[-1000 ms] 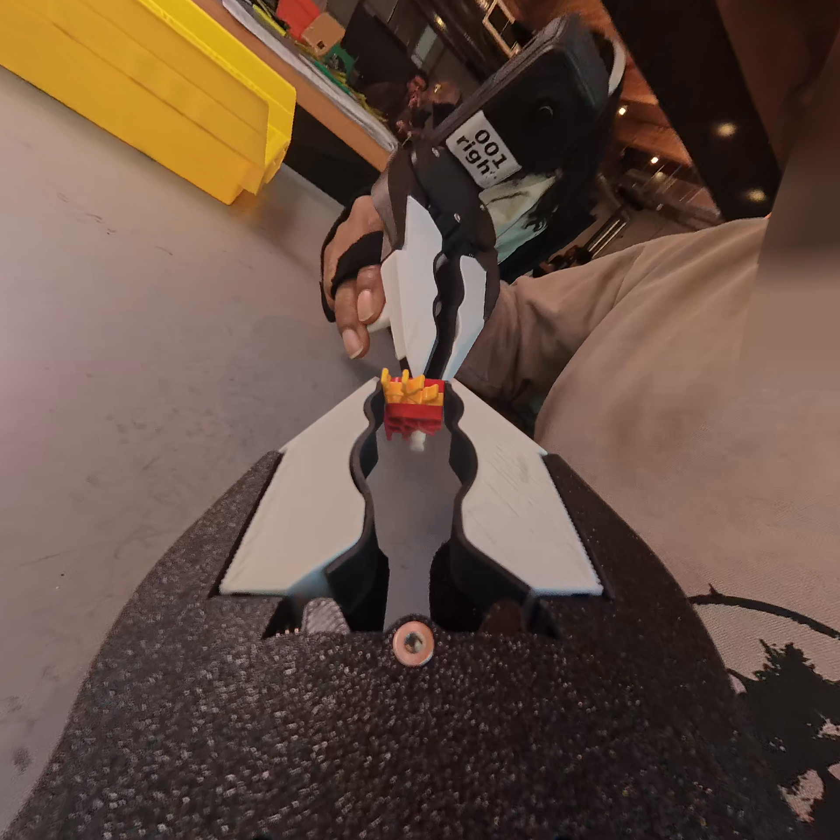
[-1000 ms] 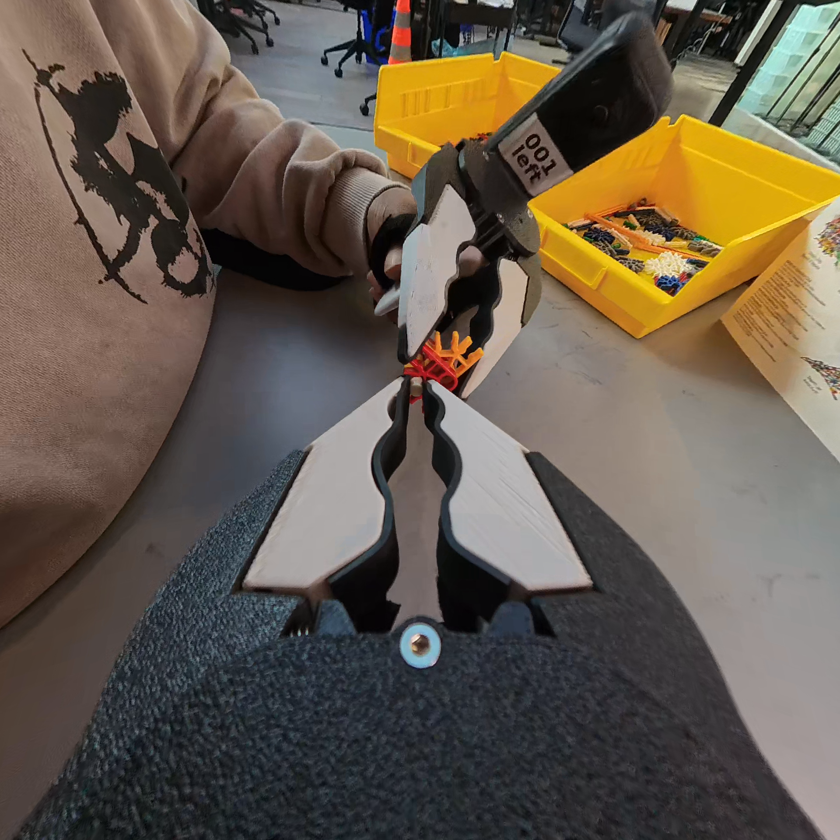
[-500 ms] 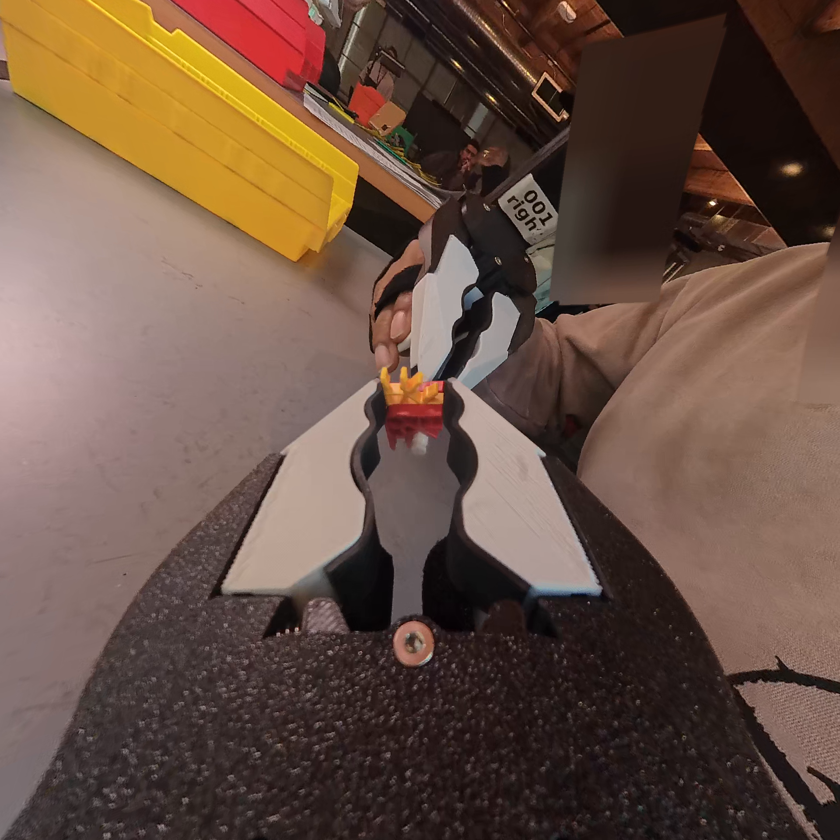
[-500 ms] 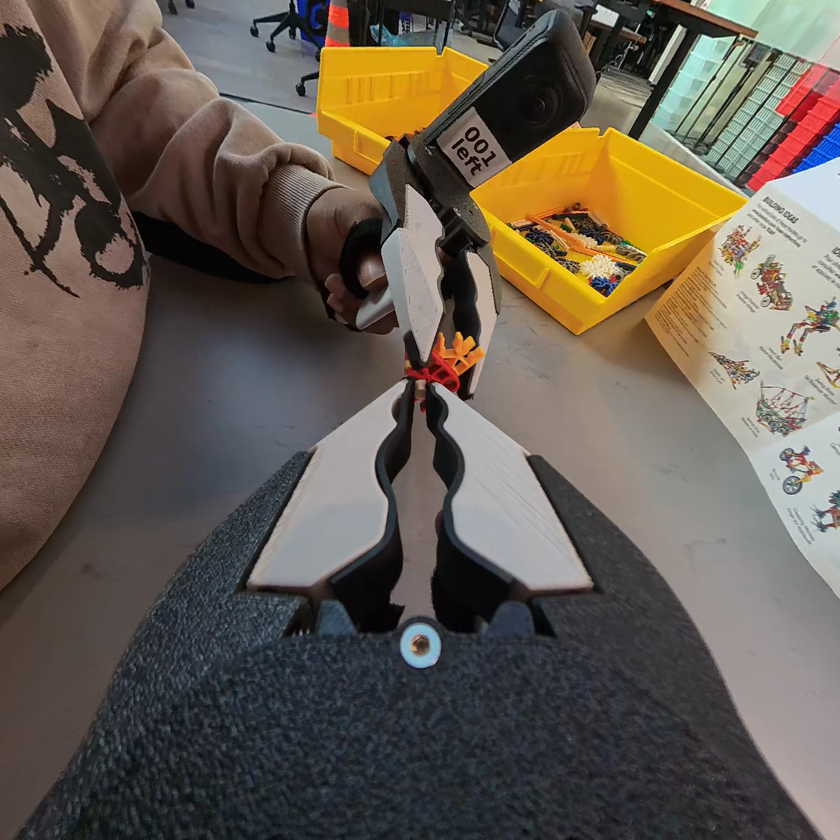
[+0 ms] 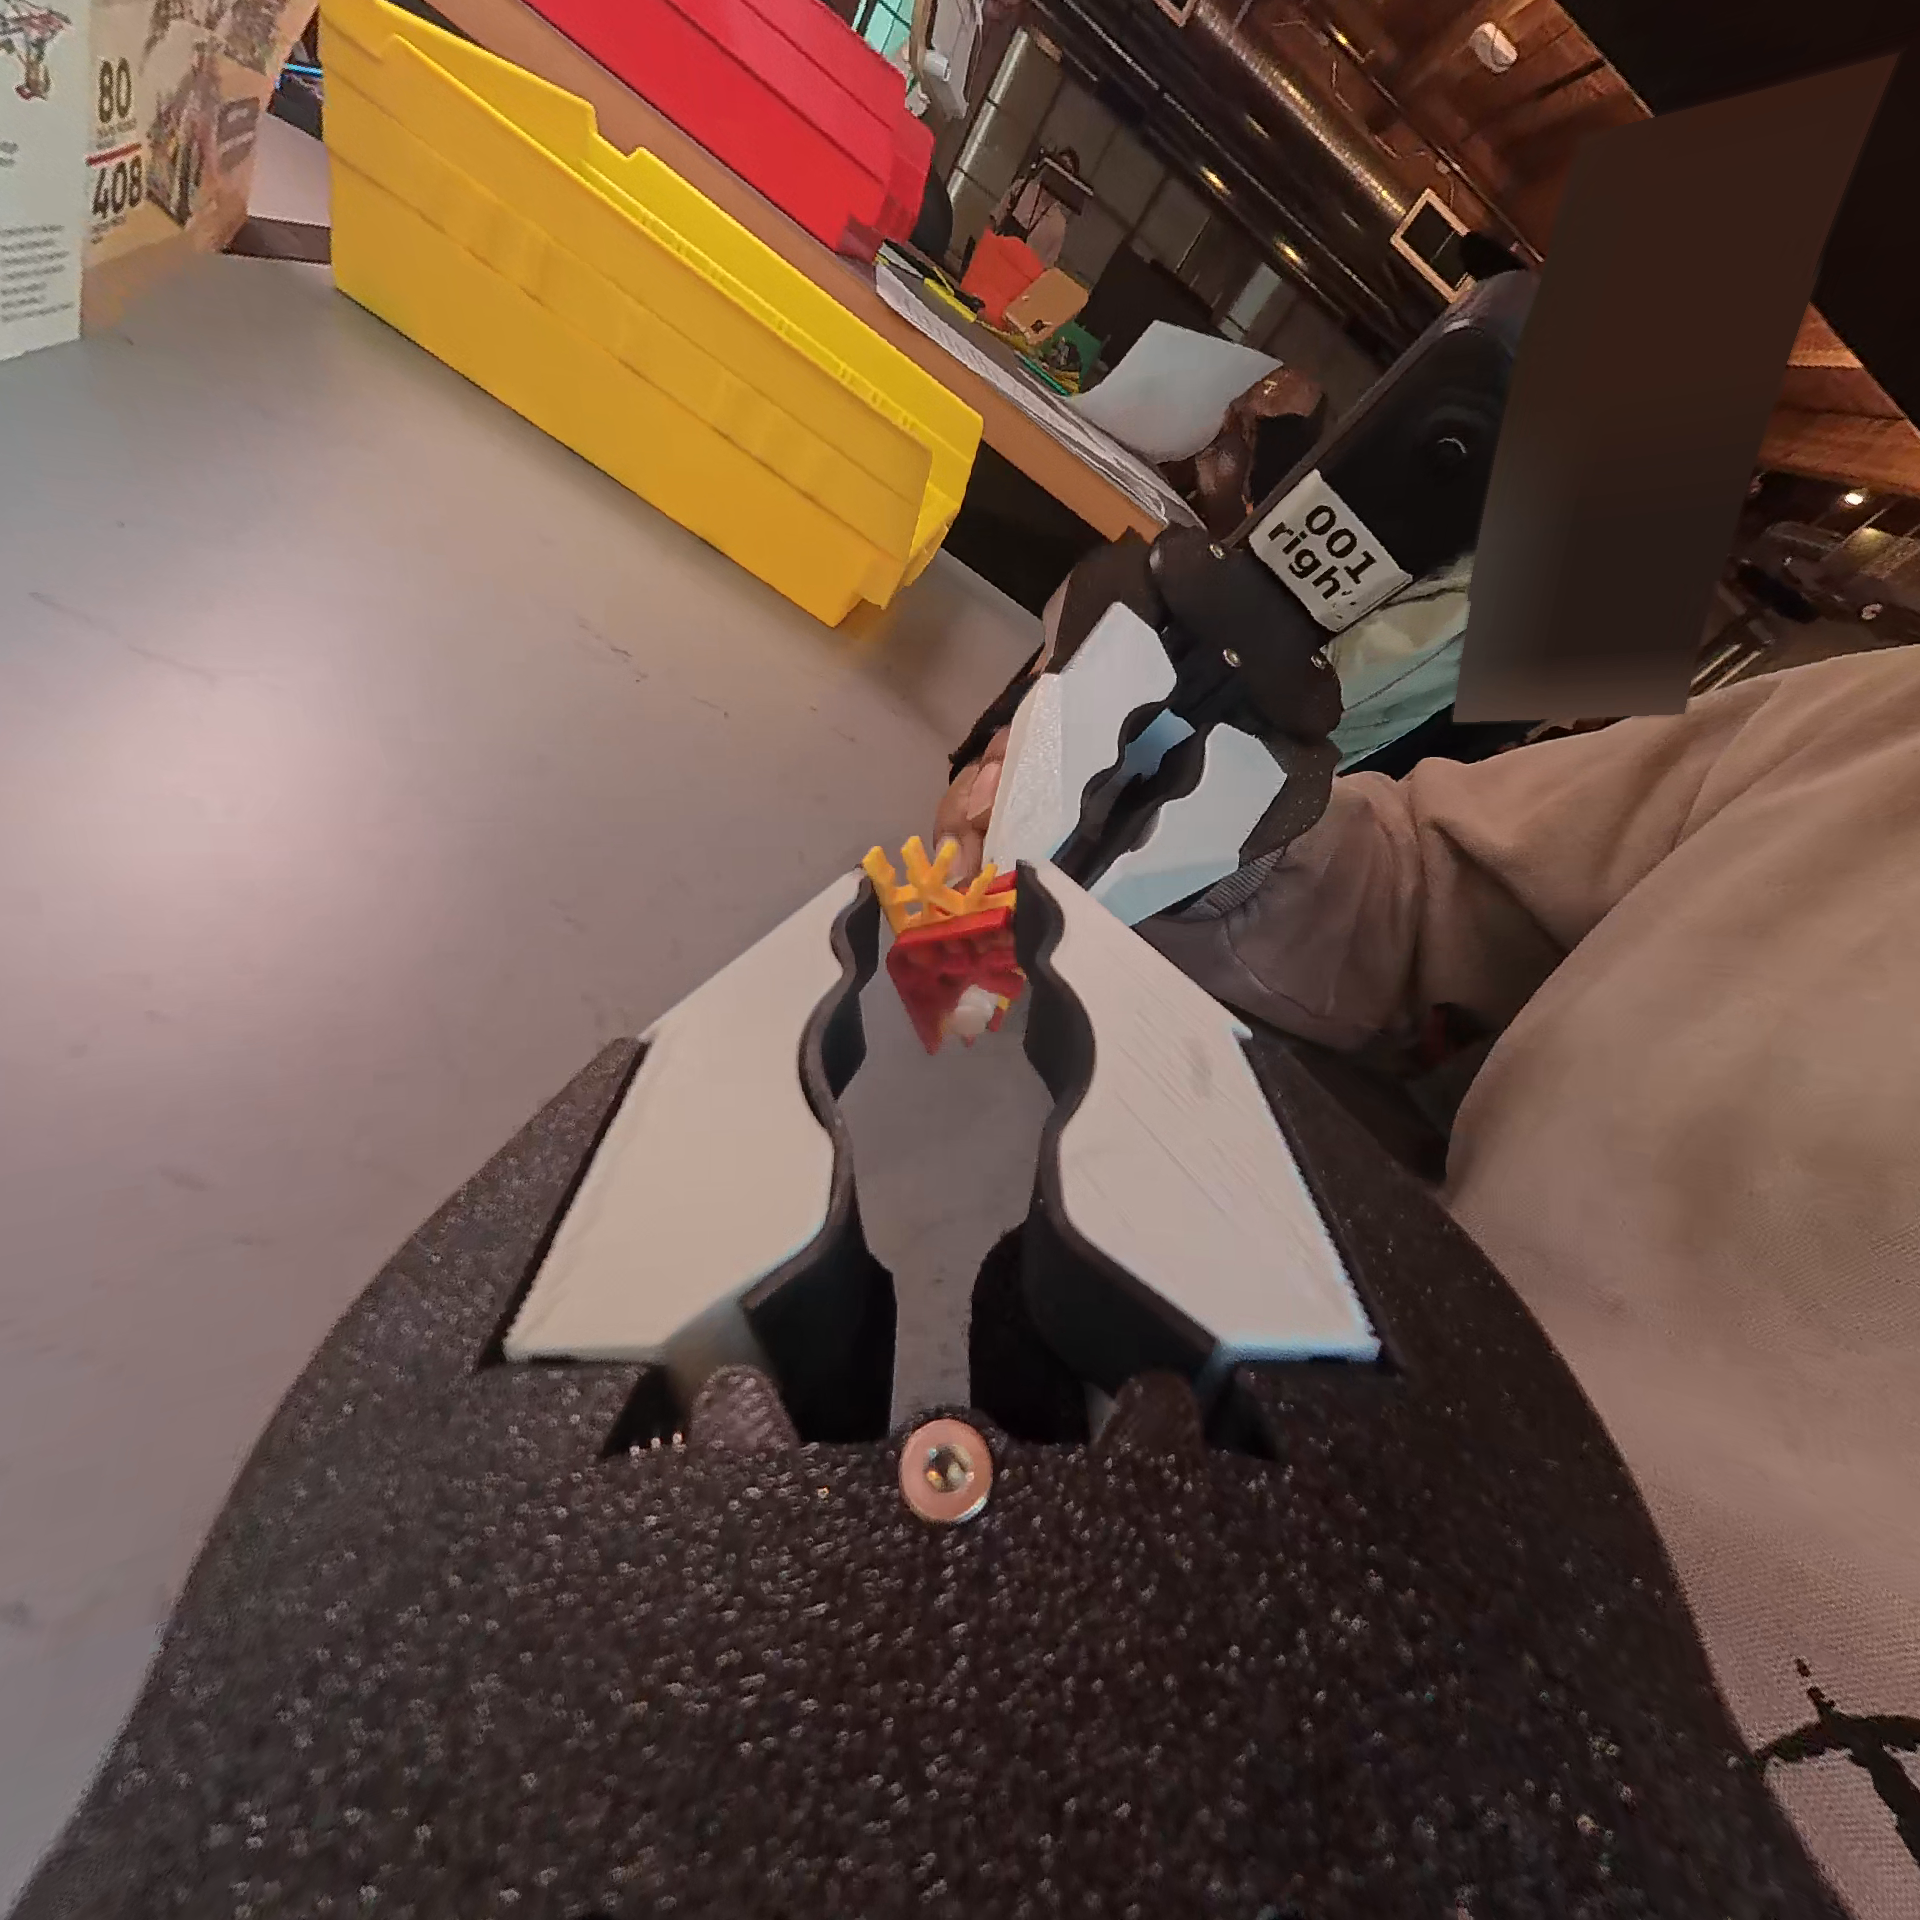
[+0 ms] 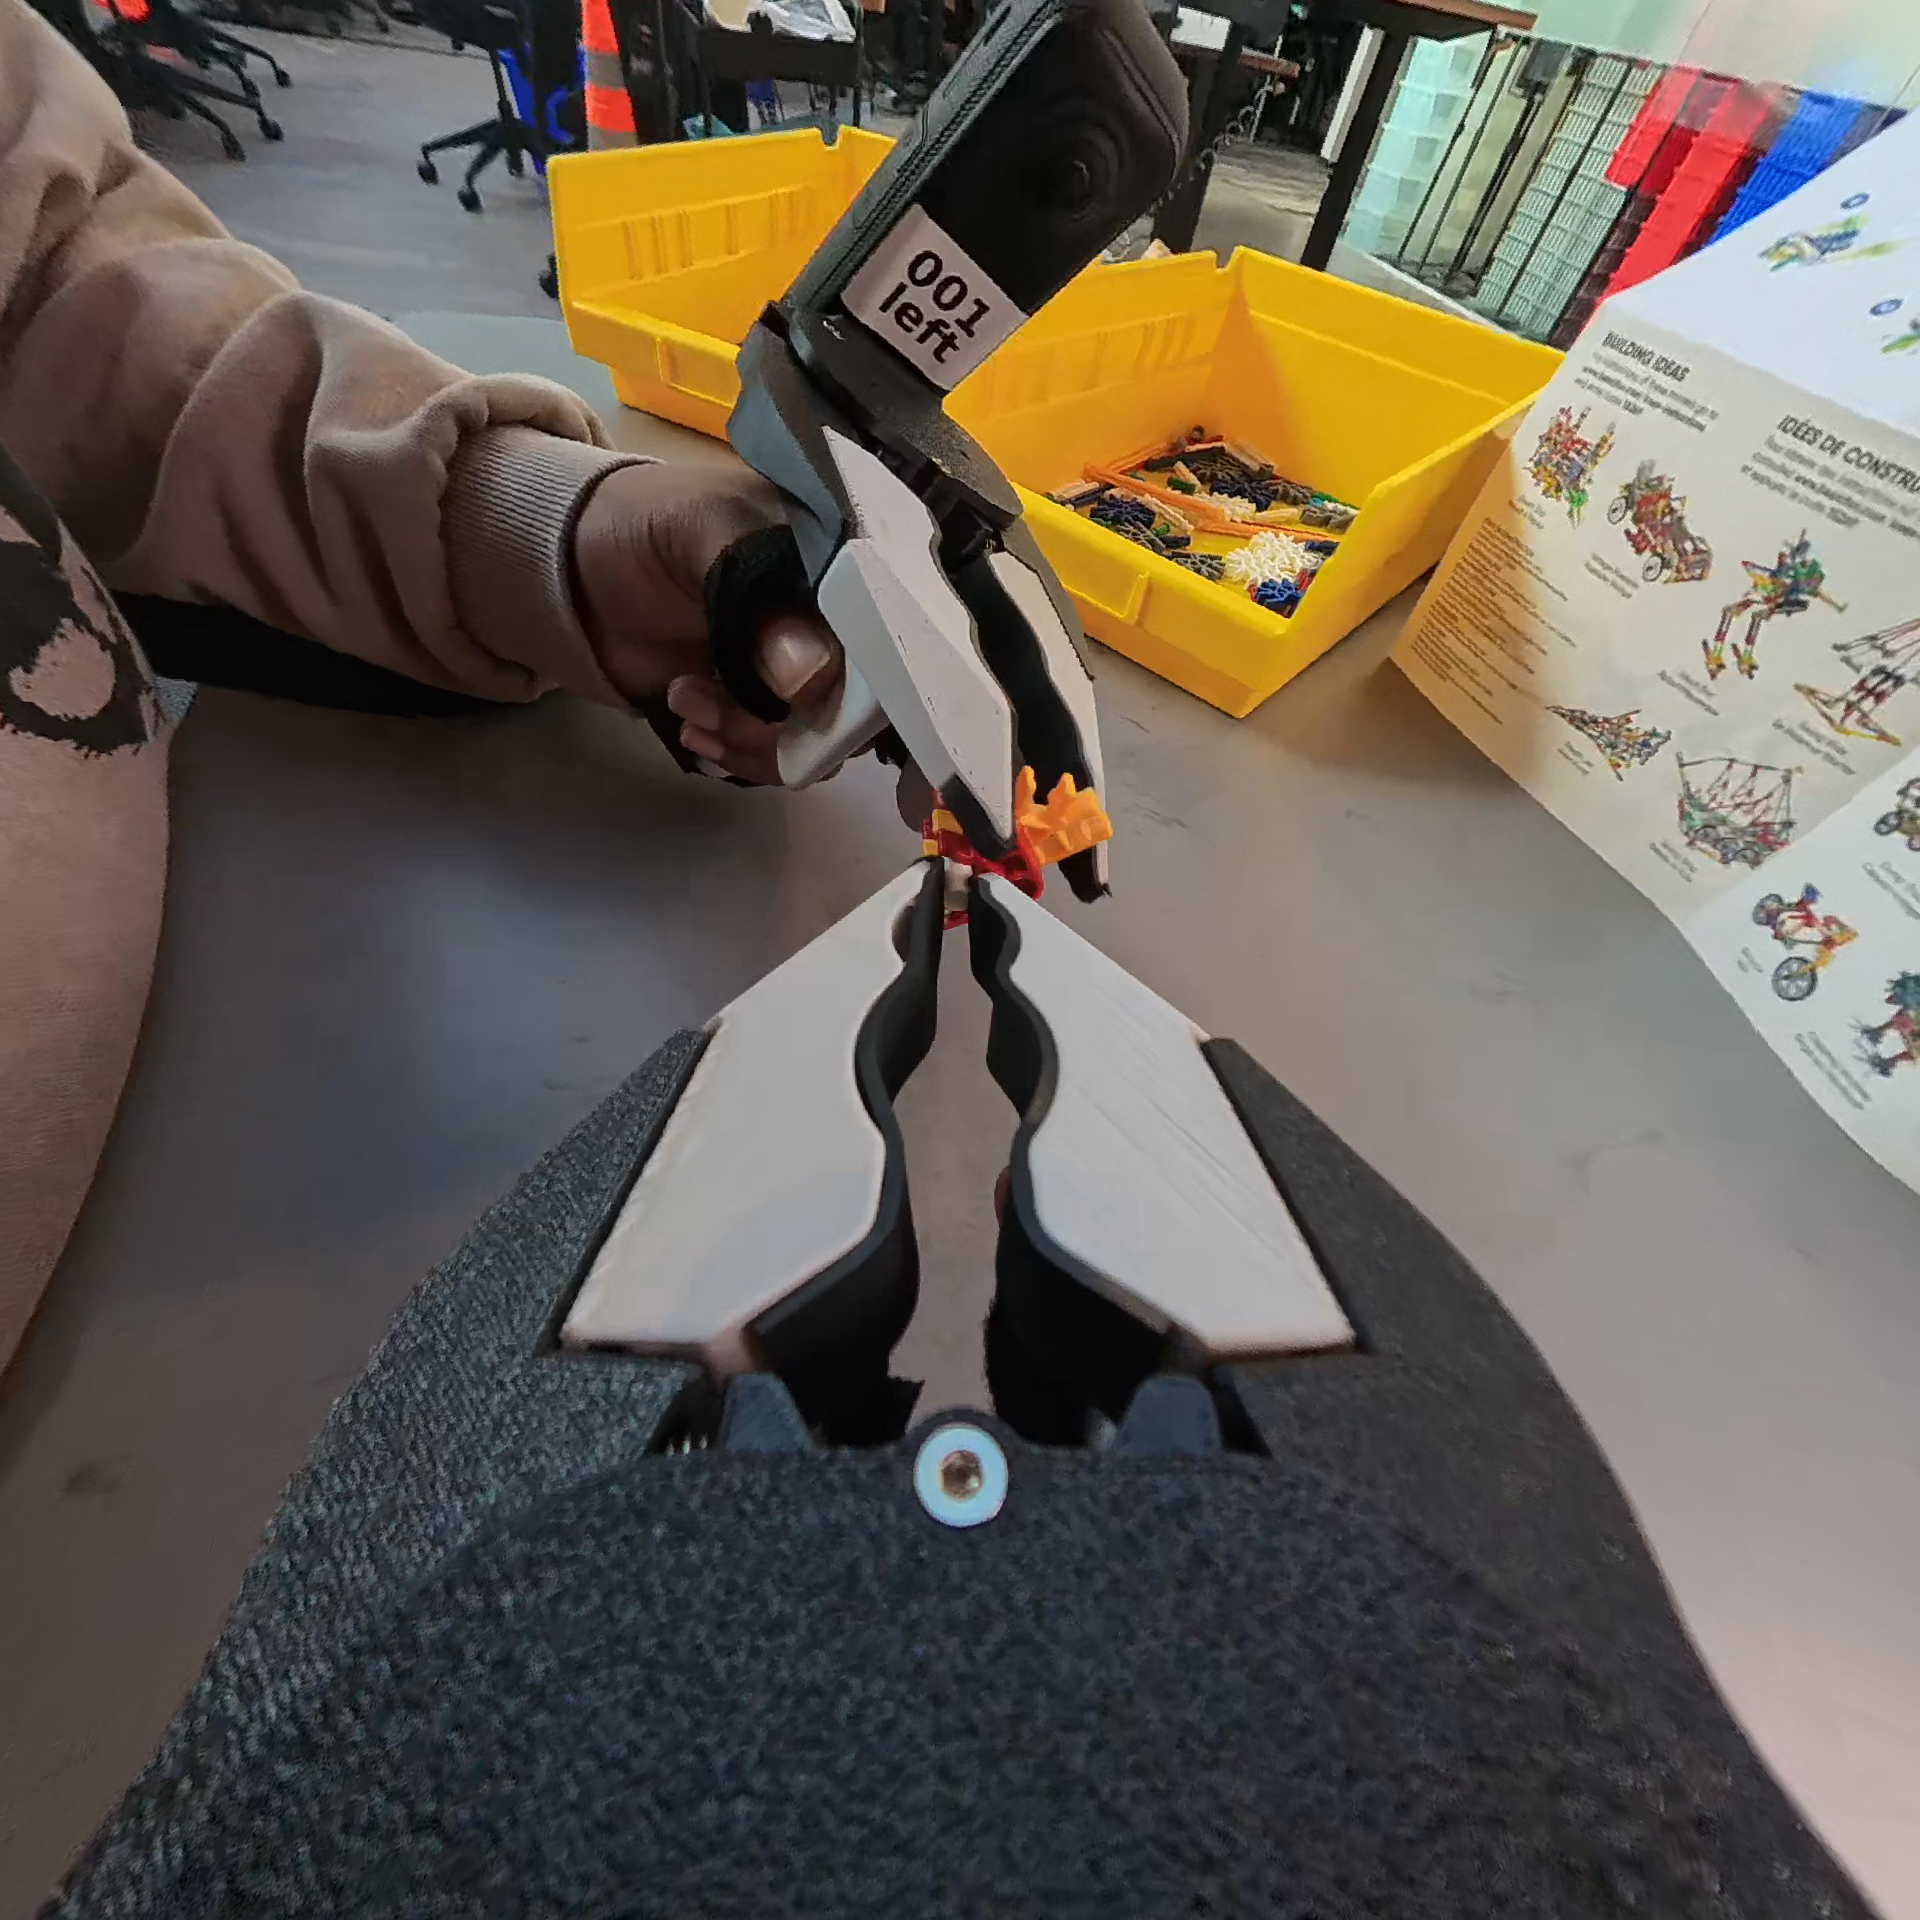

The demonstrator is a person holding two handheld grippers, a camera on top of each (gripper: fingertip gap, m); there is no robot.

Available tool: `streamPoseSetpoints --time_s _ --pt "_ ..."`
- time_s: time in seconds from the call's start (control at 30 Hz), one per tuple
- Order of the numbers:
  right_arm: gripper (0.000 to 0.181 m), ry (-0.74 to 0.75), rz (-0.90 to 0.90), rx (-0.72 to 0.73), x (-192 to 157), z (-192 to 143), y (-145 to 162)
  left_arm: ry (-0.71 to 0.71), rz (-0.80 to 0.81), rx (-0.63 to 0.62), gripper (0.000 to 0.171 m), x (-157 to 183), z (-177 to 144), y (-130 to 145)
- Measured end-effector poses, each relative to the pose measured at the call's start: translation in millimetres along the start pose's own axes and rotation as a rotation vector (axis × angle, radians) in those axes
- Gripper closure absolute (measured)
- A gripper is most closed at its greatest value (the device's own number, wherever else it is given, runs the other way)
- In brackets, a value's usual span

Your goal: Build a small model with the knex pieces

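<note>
My left gripper (image 5: 940, 914) is closed on a red-and-orange toy piece (image 5: 951, 961), held above the bench (image 5: 312, 831). My right gripper (image 6: 954, 894) is nearly closed on the piece's white stub; whether it truly grips, I cannot tell. If I pull off-axis, the piece could twist loose and drop. Only the right view shows the yellow bin (image 6: 1351, 416) of parts and the leaflet (image 6: 1714, 675) towards the bench's far edge.
</note>
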State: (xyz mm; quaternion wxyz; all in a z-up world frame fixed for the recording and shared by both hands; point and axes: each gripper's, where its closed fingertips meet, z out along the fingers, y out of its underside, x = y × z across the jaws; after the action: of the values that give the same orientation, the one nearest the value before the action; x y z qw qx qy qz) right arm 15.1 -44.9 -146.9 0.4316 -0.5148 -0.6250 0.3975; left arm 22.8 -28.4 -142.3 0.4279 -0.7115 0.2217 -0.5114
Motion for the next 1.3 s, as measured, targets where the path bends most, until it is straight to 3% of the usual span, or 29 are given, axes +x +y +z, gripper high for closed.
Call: streamPoseSetpoints --time_s 0.5,0.53,0.57,0.6,0.63,0.7,0.9,1.07,1.3 --pt "0.181 0.09 0.016 -0.043 1.6 8.8 4.1 -0.12 0.037 -0.032 0.151 -17.4 -0.8 7.1" --pt "0.181 0.068 0.026 -0.018 -2.4 9.8 0.4 -0.2 0.071 -0.062 0.171 -28.8 1.3 11.7" --pt "0.181 -0.127 0.085 0.138 -36.7 10.7 -31.2 -0.337 0.121 -0.11 0.171 -48.4 1.3 16.3" --pt "0.181 -0.128 -0.028 0.081 -53.7 23.3 -31.6 -0.297 0.103 -0.09 0.171 -44.3 4.9 8.3" --pt "0.181 -0.011 -0.239 -0.019 -43.9 30.7 -14.7 -0.233 0.066 -0.049 0.171 -33.9 7.1 -2.4" --pt "0.181 -0.017 -0.03 -0.017 -16.8 13.7 -4.4 -0.246 0.112 -0.072 0.171 -33.2 5.7 -2.7" --pt "0.181 0.01 -0.045 0.015 -5.6 5.7 -10.8 -0.268 0.086 -0.025 0.171 -41.5 -1.8 -8.0" --pt "0.181 0.04 0.039 0.01 10.5 1.1 2.2 -0.289 0.092 0.048 0.156 -45.0 -21.2 -23.8" --pt "0.181 0.075 0.026 -0.022 15.3 8.0 9.5 -0.285 0.123 0.056 0.137 -39.5 -23.4 -19.4"
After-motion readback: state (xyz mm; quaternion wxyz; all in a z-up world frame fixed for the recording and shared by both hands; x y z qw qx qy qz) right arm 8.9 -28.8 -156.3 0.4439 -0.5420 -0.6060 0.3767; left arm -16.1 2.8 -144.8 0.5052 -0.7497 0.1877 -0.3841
